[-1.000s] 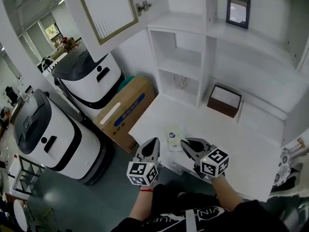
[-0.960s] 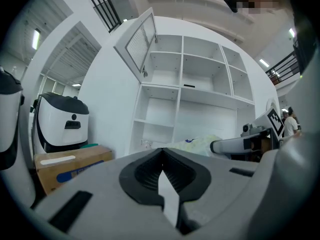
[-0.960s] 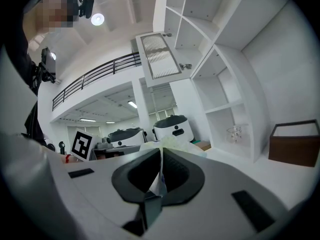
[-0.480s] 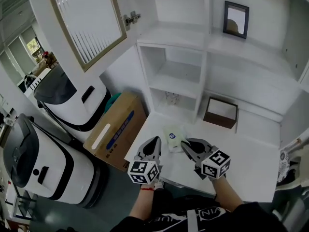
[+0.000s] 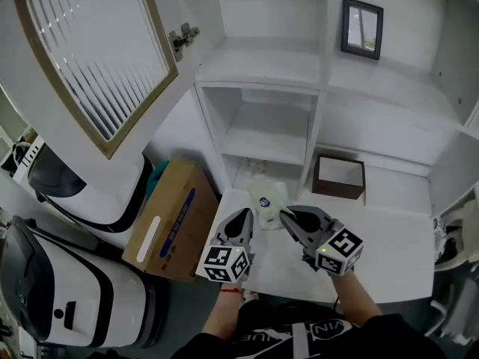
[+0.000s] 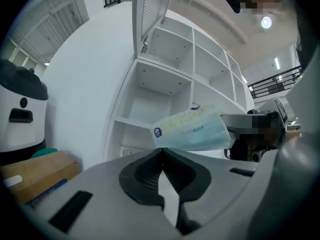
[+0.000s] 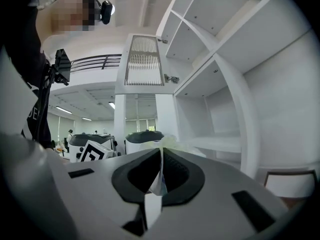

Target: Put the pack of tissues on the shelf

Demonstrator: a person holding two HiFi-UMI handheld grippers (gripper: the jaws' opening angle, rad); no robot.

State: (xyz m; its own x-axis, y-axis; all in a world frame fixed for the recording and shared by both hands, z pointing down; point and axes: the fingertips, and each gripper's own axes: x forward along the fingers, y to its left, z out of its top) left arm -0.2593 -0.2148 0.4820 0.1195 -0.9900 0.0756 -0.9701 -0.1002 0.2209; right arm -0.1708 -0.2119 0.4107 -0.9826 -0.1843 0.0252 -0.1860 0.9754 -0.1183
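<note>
Pack: the soft, pale-green plastic pack of tissues (image 5: 268,199) hangs tilted above the white counter (image 5: 389,234). The white cabinet's open lower shelf (image 5: 262,146) is at its 12 o'clock.
Right gripper: the right gripper (image 5: 284,214) has its jaws clenched on the pack's thin near edge.
Left gripper: the left gripper (image 5: 245,214), at the pack's 7 o'clock, has its jaws pressed together on nothing.
Handling: the pack is probably light and squashy, with slick film. An edge pinch lets it droop, so a hold across the body looks steadier.
</note>
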